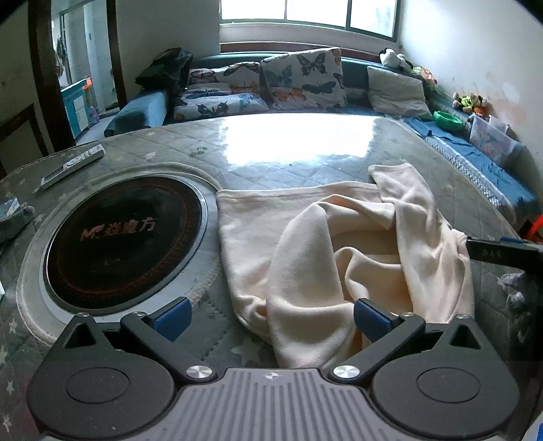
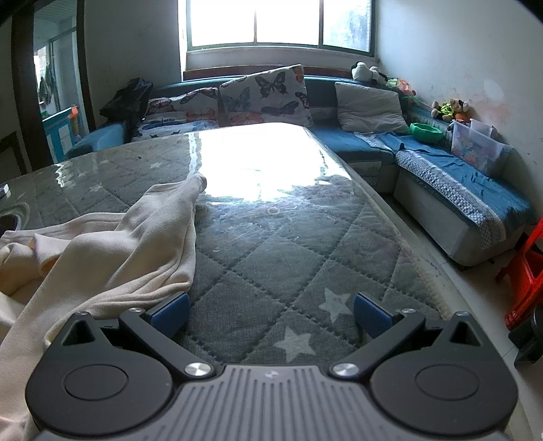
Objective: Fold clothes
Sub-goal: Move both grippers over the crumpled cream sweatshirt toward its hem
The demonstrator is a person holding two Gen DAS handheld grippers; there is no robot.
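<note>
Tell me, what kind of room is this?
Most likely a home living or dining room: a corner sofa with butterfly cushions under a window, and a quilt-covered table with a built-in round cooktop and a cream garment on it.

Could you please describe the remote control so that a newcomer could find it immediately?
Start at the quilted table and its round black cooktop. Just beyond the cooktop lies the remote control, the only slim silver bar there.
</note>
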